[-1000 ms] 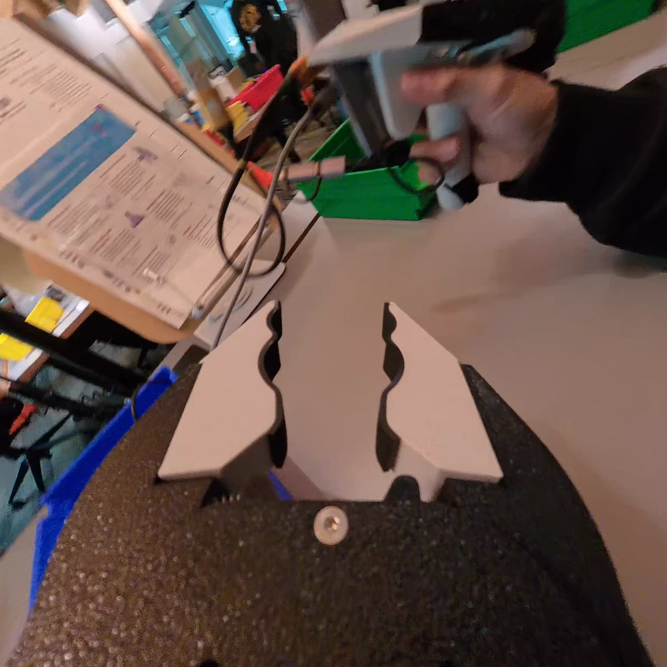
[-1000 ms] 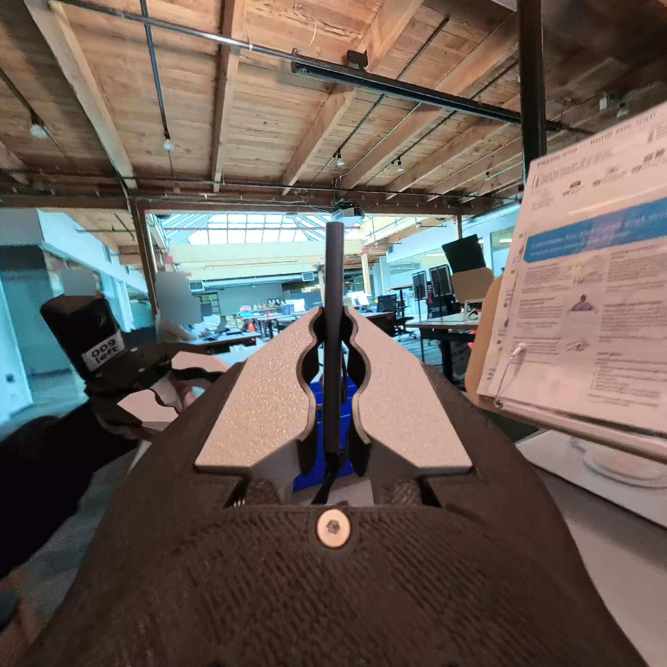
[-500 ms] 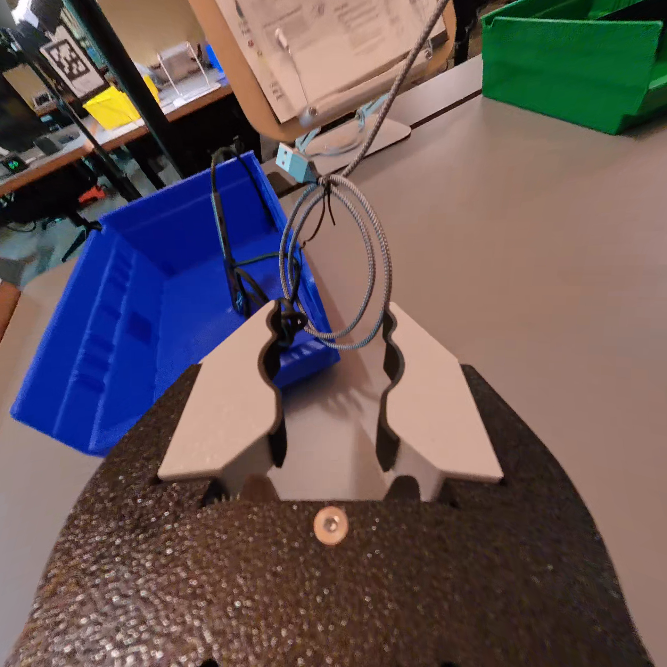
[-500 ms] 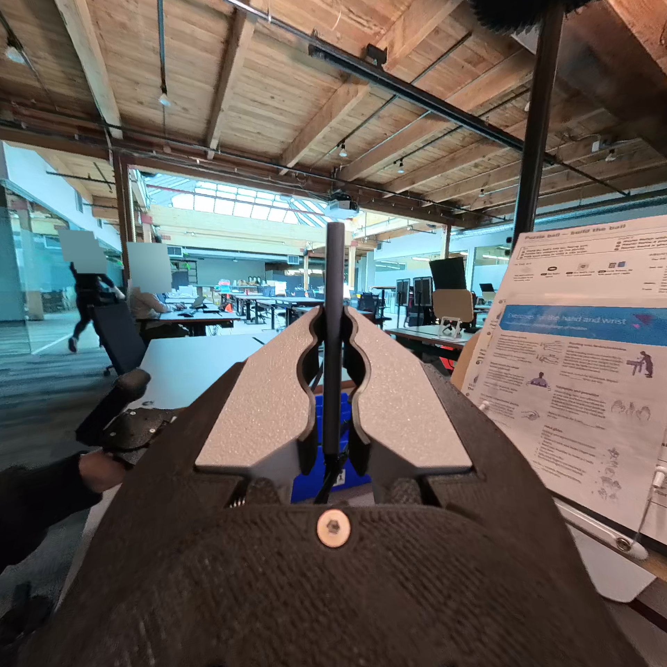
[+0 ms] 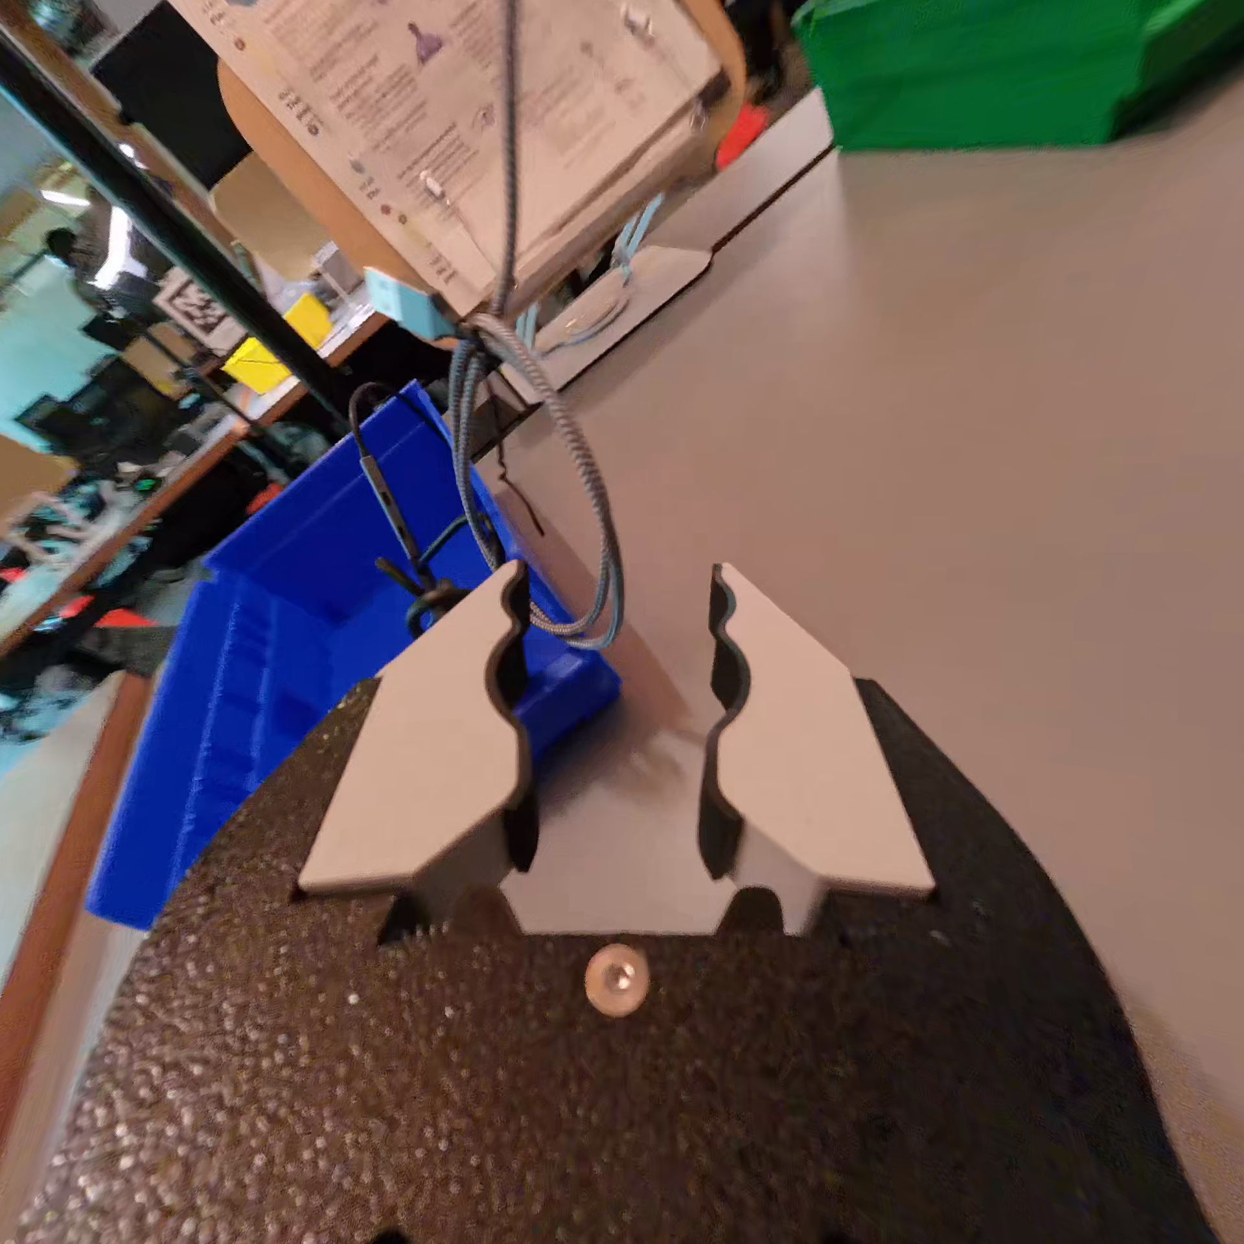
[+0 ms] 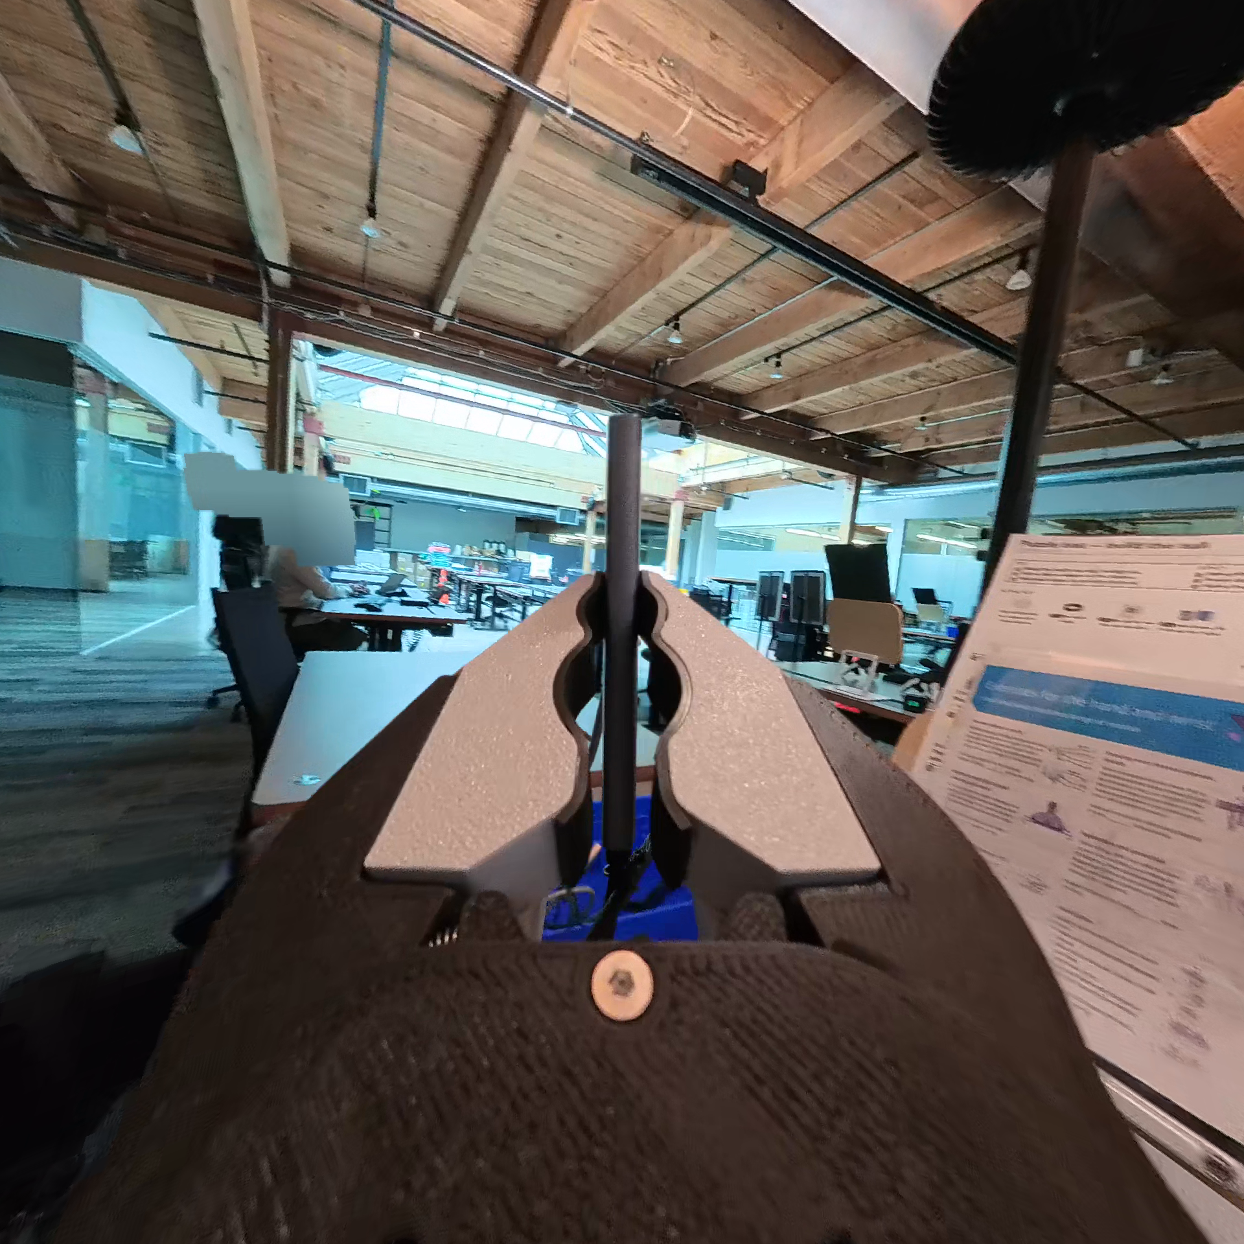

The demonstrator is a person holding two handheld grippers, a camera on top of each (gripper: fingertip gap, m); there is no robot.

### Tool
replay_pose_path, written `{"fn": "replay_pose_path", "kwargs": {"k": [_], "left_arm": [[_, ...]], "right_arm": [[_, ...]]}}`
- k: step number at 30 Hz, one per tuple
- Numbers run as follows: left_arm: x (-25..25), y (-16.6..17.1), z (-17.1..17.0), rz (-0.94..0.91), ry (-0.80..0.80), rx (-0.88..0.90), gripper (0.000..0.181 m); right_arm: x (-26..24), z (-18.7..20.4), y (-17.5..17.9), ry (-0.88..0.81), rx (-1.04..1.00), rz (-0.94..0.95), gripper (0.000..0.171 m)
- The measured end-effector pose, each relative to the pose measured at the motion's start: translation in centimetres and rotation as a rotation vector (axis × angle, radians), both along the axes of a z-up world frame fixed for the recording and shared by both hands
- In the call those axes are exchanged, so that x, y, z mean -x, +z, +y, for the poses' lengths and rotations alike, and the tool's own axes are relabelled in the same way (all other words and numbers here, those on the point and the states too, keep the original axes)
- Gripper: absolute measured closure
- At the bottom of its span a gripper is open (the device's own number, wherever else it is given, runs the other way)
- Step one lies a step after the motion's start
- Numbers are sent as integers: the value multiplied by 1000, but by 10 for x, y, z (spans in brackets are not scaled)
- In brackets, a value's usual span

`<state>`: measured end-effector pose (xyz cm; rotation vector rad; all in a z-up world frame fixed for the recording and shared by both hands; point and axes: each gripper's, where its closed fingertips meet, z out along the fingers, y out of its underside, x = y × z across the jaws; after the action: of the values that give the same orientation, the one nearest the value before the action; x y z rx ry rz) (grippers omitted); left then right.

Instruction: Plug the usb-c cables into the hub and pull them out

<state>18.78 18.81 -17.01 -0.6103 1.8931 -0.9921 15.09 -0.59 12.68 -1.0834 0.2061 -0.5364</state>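
Note:
My left gripper [image 5: 616, 585] is open and empty, low over the grey table [image 5: 942, 471] at the near right corner of a blue bin [image 5: 269, 639]. A grey braided cable [image 5: 592, 538] hangs down from above and loops just ahead of my left fingertip. A light-blue plug [image 5: 404, 309] sticks out near its tied part. A slim black piece with slots on a black cord [image 5: 387, 485] hangs over the bin. My right gripper [image 6: 620, 585] is shut on the slim dark hub [image 6: 620, 511], seen edge-on and pointing up. Cords drop below it over the bin [image 6: 666, 909].
A printed sheet on a brown stand [image 5: 471, 101] is at the table's far edge, also at the right in the right wrist view [image 6: 1111, 774]. A green bin [image 5: 1010, 74] sits far right. A black pole [image 5: 168, 222] rises at the left.
My left gripper swung from facing the other hand to facing the blue bin and the hanging cable, then moved closer and tilted. My right gripper kept its hold and turned slightly.

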Motion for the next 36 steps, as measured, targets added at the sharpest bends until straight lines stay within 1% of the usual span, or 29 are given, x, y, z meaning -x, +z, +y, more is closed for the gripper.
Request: {"fn": "replay_pose_path", "kwargs": {"k": [1,2,3,4,6,8,9,11,14,16,17,18,21,23,25,29,30,31,32,33,34,35,36], "left_arm": [[-8,-4,1,-18,54,-48,136],[-18,-4,6,-57,129,-91,151],[-25,-2,14,-102,193,-130,175],[-30,5,23,-139,251,-139,180],[-30,22,36,-165,325,-52,180],[-25,51,46,-248,357,52,180],[-21,68,43,-305,331,100,181],[-10,97,27,-386,231,215,181],[-16,116,23,-328,180,406,181],[-25,130,33,-275,150,574,181],[-31,137,43,-262,153,623,181],[-39,141,53,-243,162,632,181],[-70,143,87,-203,218,569,181],[-89,138,105,-149,247,528,181],[-96,149,114,-170,258,484,181],[-80,205,101,-350,168,367,181],[-76,216,96,-378,142,369,181],[-73,221,91,-369,104,406,181],[-72,218,80,-297,40,455,181],[-68,207,64,-168,-60,491,181],[-59,194,46,-50,-163,490,180],[-49,179,33,24,-235,444,180],[-41,161,26,68,-274,361,179]], "right_arm": [[2,4,1,17,-4,0,164],[4,6,2,26,-6,1,164],[5,7,3,27,-6,1,164],[5,7,2,20,2,1,164],[4,0,-1,-19,28,-5,164],[0,-13,-2,-78,42,-11,164],[-1,-19,-1,-98,29,-12,164],[2,-28,2,-82,-23,-8,164],[6,-29,3,-19,-72,7,165],[4,-27,-4,-29,-56,17,165],[2,-27,-9,-46,-36,21,164],[-1,-26,-15,-63,-12,28,164],[-13,-19,-38,-91,57,71,164],[-23,-10,-55,-103,96,100,164],[-34,1,-70,-116,124,131,164],[-42,14,-77,-129,132,106,164],[-43,15,-77,-133,122,102,164],[-46,15,-77,-132,110,107,164],[-48,14,-79,-131,100,117,164],[-49,13,-82,-130,92,127,164],[-50,10,-86,-132,88,136,164],[-50,7,-91,-138,87,147,164],[-51,4,-97,-144,86,161,164]]}}
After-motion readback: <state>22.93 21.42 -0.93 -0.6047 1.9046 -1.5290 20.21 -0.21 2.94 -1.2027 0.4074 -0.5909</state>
